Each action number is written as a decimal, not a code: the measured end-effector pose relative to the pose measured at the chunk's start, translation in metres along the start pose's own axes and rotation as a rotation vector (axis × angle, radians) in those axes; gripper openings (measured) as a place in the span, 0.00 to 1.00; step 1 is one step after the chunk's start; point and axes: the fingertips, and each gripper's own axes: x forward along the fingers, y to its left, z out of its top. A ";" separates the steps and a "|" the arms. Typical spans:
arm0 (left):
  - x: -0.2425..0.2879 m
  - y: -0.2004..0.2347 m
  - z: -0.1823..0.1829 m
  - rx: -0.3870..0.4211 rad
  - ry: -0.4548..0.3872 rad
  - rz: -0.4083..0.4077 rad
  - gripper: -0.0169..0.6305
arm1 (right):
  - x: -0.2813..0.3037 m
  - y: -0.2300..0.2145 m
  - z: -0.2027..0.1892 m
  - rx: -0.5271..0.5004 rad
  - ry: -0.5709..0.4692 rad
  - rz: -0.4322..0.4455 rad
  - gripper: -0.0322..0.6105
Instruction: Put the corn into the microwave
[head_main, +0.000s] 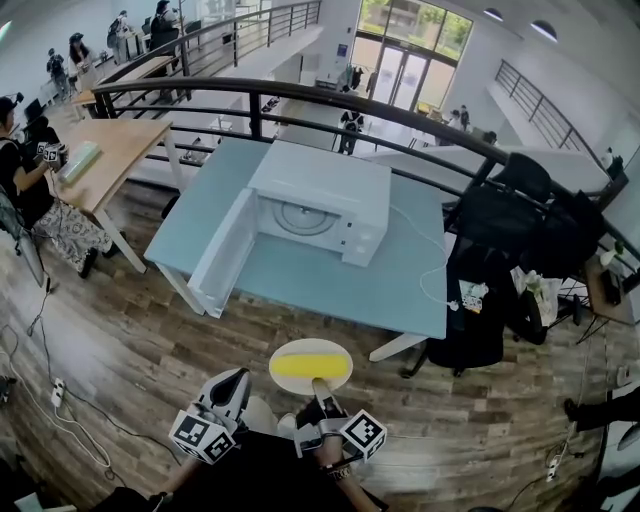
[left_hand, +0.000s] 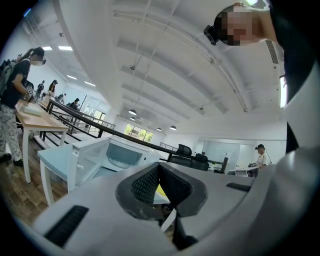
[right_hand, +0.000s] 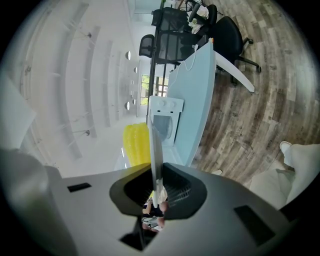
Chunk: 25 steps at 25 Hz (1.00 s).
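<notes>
While the microwave (head_main: 330, 190) sits on the table (head_main: 400, 285) with its door (head_main: 222, 255) swung open, the corn (head_main: 310, 364) lies on a plate (head_main: 285, 382) well in front of it. The right gripper (head_main: 318, 386) pinches the plate's near rim. The left gripper (head_main: 238, 380), beside the plate, is closed on nothing.

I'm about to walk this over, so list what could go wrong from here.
The right gripper pinches only one edge of the plate, which may tip. The corn lies loose on it and could roll off. The open door of the microwave sticks out and could catch the plate.
</notes>
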 end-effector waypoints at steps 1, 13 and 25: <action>0.001 0.000 0.000 -0.001 0.001 0.001 0.03 | 0.000 0.000 0.001 0.002 0.000 -0.003 0.11; 0.024 0.010 0.003 0.014 0.004 0.000 0.03 | 0.014 -0.004 0.018 0.018 -0.027 -0.040 0.11; 0.086 0.033 0.006 0.000 0.009 -0.039 0.03 | 0.051 -0.008 0.055 0.009 -0.063 -0.043 0.11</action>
